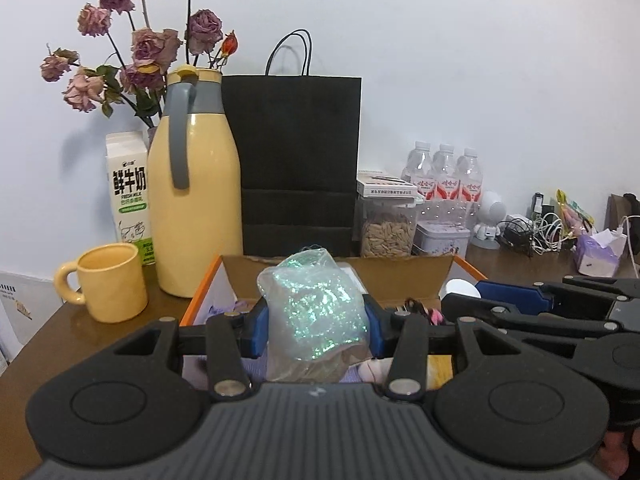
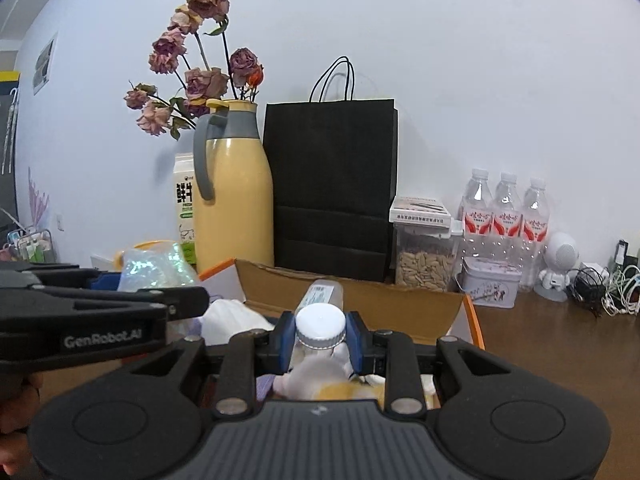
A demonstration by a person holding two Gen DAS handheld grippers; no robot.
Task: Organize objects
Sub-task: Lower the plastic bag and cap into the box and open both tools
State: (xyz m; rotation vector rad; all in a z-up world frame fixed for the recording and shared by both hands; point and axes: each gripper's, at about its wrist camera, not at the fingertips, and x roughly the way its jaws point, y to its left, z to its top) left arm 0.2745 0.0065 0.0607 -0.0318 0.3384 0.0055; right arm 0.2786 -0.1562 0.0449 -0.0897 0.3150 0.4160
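- Bottle sits clamped between the right gripper pads, white cap toward the camera, long axis pointing away; its lower body is hidden.
- Left gripper squeezes a glittery bag, bottom cut off.
- Cardboard box lies just beyond and below.

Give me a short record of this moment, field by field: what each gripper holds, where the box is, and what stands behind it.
left gripper: shut on glittery plastic bag
right gripper: shut on white-capped clear bottle, cap toward the camera
cardboard box: open, below both grippers, items inside
behind box: yellow jug, black paper bag, seed jar
left of box: yellow mug
surface: brown table
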